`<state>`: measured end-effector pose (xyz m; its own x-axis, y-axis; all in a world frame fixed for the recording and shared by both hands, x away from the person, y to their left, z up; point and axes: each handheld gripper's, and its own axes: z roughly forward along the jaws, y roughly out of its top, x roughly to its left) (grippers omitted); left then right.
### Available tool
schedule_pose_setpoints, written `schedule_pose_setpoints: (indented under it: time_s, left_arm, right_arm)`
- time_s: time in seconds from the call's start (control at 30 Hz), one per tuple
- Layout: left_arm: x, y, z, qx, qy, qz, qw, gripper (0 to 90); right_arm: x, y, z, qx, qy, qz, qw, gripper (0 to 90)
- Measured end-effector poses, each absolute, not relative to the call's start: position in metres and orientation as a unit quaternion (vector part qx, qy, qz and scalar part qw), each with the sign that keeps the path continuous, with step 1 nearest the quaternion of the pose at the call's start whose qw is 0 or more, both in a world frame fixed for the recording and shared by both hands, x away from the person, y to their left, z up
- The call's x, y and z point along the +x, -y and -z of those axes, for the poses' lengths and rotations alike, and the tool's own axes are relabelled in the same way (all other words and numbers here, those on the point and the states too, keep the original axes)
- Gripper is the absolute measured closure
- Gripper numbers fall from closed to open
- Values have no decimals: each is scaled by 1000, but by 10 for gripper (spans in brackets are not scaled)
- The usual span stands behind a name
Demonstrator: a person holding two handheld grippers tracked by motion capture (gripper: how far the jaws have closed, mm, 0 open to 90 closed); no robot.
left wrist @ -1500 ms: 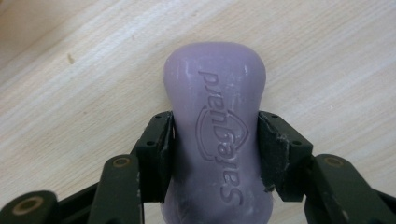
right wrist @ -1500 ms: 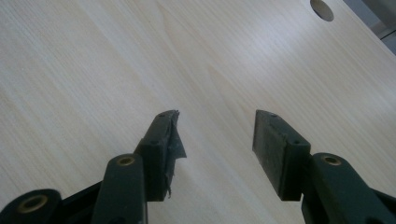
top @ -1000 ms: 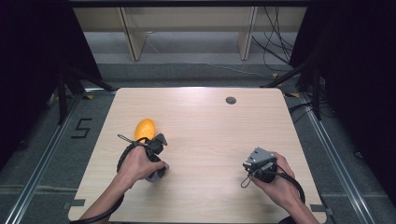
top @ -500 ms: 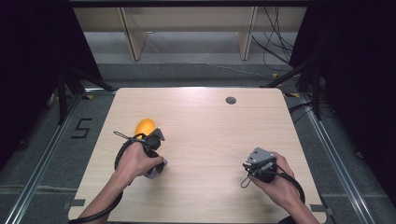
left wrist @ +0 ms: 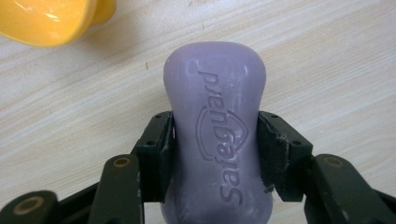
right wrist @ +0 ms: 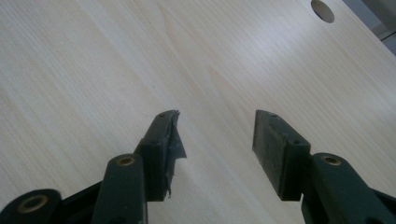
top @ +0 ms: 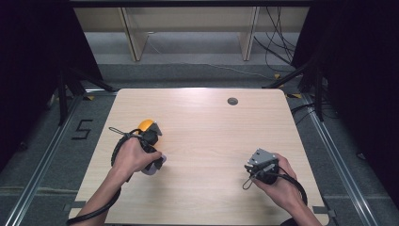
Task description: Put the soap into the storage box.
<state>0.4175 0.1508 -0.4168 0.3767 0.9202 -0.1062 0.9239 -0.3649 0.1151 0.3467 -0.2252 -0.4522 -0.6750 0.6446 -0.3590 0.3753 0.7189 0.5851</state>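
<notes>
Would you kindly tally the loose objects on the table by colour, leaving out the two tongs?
Purple: 1, the soap bar, clamped in the left tongs.
Yellow: 1, the yellow dish-like object.
Total: 2.

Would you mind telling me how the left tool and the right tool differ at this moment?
The left tool is shut on a purple soap bar, whereas the right tool is open with nothing between its jaws. The left tool sits near the yellow dish on the table's left side; the right tool has bare wooden table ahead. Both have black jaws and are hand-held.
</notes>
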Motion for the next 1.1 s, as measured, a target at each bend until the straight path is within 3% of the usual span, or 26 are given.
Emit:
schedule_pose_setpoints:
  time_s: [1.1]
  left_arm:
    - [443,-176,405,784,-614,-8,94,481]
  right_arm:
    - [348,225,452,283,-883,-240,285,507]
